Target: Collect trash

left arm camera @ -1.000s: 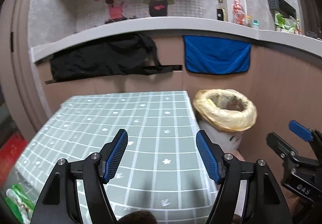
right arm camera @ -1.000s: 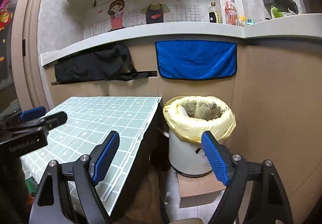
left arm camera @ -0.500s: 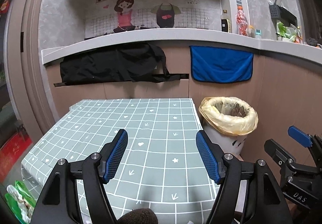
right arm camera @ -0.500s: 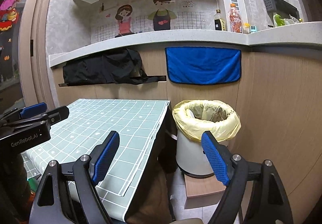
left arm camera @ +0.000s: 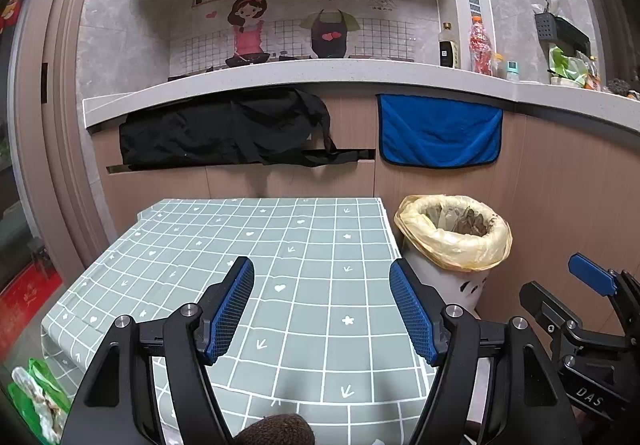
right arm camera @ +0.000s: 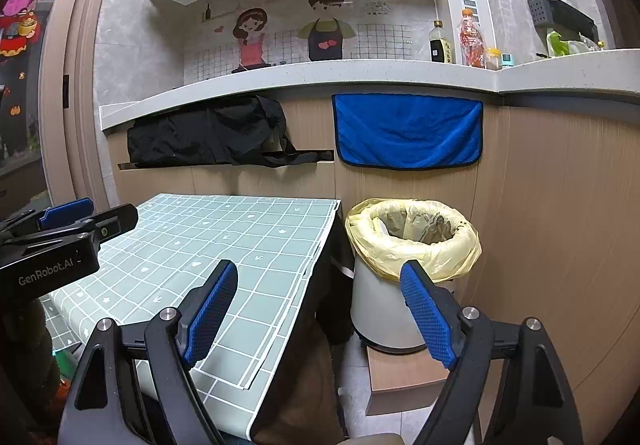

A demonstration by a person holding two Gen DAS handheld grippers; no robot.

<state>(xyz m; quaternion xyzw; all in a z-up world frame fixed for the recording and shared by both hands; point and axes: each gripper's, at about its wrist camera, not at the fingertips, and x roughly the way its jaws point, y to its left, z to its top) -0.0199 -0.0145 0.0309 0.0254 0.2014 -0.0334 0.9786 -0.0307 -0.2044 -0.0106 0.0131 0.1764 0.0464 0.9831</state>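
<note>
Closest in, the left gripper [left arm camera: 322, 305] hangs over the near half of the table [left arm camera: 304, 257], its blue-padded fingers [left arm camera: 230, 309] spread wide with nothing between them. The table wears a green cloth ruled in white squares, and its top is bare. Beside it the right gripper [right arm camera: 320, 315] is held out past the table's right edge, its jaws likewise wide apart and empty; through the gap you look down at the floor and a low wooden block [right arm camera: 404, 377].

On that block, just beside the table's far right corner, stands the trash bin [right arm camera: 380, 309], white, lined with a yellow bag [right arm camera: 444, 257] folded over its rim. Crumpled trash [left arm camera: 470, 223] already lies inside. Down at the table's left foot, on the floor, sits a green bag [left arm camera: 34, 393]; what it holds is hard to make out.

Behind, against the wooden counter front, a black cloth [left arm camera: 224, 131] and a blue towel [left arm camera: 438, 129] hang below the pale countertop [left arm camera: 280, 71]. Bottles [left arm camera: 480, 45] stand on the counter further right, under a wall sticker of two cartoon cooks [left arm camera: 288, 29].
</note>
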